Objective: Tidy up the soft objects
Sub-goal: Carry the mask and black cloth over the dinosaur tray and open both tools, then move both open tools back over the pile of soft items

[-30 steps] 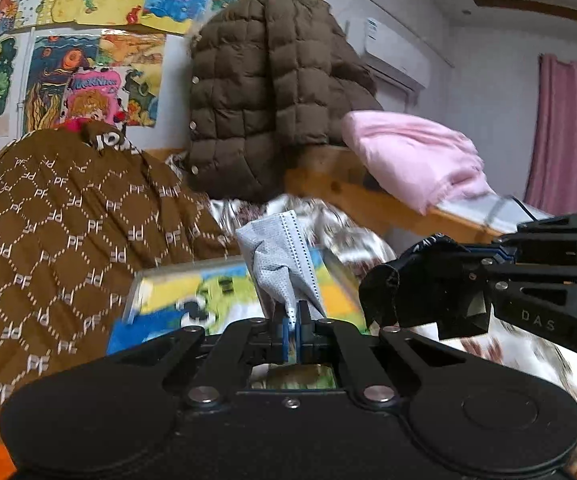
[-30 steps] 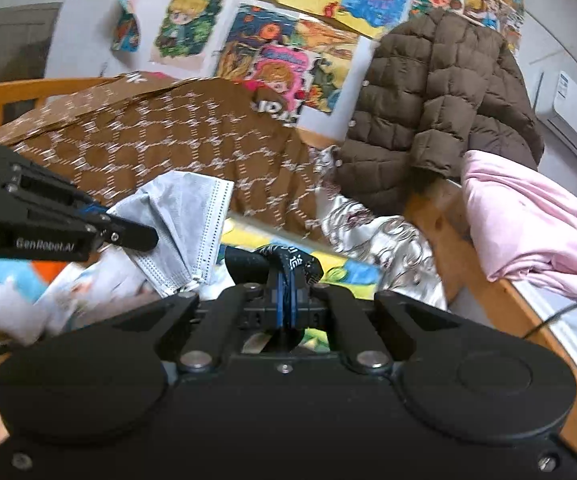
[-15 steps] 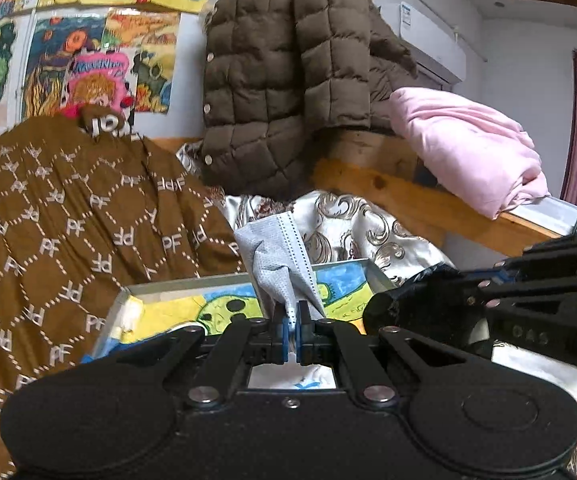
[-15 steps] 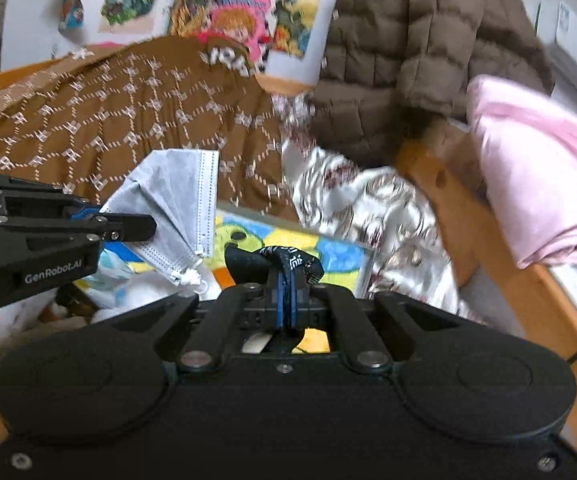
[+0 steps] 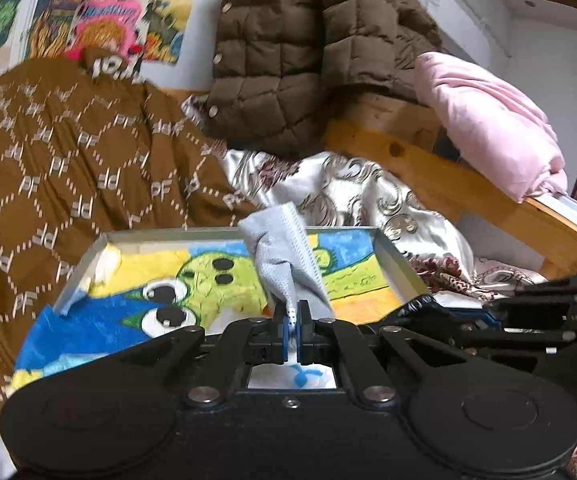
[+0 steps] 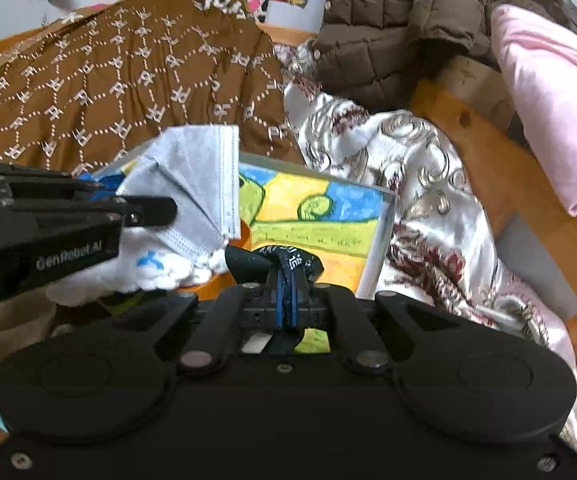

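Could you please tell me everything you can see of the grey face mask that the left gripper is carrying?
The grey face mask is a pleated disposable type of soft, non-woven-looking fabric with a stitched, paler edge band. It is crumpled and bunched at one end, where the shut left gripper pinches it, and fans out beyond the pads. It hangs in the air above the tray with a cartoon picture inside. Only the gripper visibly touches it; a white plush item lies just below.
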Motion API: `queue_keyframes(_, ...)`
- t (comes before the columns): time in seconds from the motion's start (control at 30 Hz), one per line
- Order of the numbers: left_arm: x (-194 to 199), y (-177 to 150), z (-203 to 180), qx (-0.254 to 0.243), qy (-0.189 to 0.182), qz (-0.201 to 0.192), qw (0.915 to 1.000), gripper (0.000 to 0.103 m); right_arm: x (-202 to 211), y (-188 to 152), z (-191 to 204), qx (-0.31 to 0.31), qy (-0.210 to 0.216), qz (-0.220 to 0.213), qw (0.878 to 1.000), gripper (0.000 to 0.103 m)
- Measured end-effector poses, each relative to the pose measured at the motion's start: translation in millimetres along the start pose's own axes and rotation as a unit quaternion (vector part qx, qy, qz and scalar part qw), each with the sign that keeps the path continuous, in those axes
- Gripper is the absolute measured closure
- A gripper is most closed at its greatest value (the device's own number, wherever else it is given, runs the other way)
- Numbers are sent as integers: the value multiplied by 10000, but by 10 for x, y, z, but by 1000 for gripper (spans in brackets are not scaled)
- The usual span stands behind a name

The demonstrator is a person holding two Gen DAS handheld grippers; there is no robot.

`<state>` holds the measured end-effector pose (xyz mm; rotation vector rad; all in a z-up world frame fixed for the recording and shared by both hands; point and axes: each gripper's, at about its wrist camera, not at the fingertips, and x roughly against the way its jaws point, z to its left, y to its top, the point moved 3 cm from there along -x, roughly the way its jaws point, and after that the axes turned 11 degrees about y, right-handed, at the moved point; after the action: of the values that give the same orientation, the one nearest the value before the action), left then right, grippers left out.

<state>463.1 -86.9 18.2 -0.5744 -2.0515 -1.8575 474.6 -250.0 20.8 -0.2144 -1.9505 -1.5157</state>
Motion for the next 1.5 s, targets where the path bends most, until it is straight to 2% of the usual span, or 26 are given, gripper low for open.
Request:
queue_keyframes(0.2,-26,-25,48,67,111,203,9997,91,-26,-170,-77,-218,-33,98,9997,98)
queue_keyframes(0.27,-25,-36,45,83,188,276,9994,86,-1,-186,-93,-219,-50,111,9997,93)
queue_keyframes(0.33,-19,-45,28,51,238,314,9992,84,13,-193,-106,-229,-71,94,9997,82)
queue_keyframes(0.43,-7,-65,0,-19,296,409,9987,78,93,-179,-91,-237,-81,57,9997,71)
queue_keyframes(0.57,39,-58,29,99,284,520,9982,71,293,-149,-20,-180,-73,-1,9998,63)
queue_keyframes(0.73,174,-33,79,190,359,458,9981,60,515,-112,-20,-190,-124,-147,9996,51)
queue_keyframes(0.83,322,-5,122,274,390,297,9984,51,692,-92,-11,-223,-145,-306,9992,42)
queue_keyframes(0.9,447,22,133,272,394,157,9987,49,816,-77,-4,-220,-166,-424,9987,37)
queue_keyframes(1.0,661,71,149,267,398,-93,9988,43,1025,-46,17,-265,-164,-589,9978,33)
queue_keyframes(1.07,840,102,164,274,396,-281,9984,36,1197,-17,35,-320,-152,-730,9967,25)
queue_keyframes(1.1,931,113,172,275,382,-365,9982,35,1281,-5,53,-336,-145,-811,9960,21)
queue_keyframes(1.2,1204,127,185,197,345,-595,9974,33,1566,34,131,-375,-81,-1024,9940,19)
queue_keyframes(1.33,1618,102,231,120,342,-929,9950,25,1945,88,289,-384,7,-1322,9905,9)
queue_keyframes(1.5,2115,23,384,240,379,-1203,9917,21,2387,102,512,-362,106,-1614,9862,2)
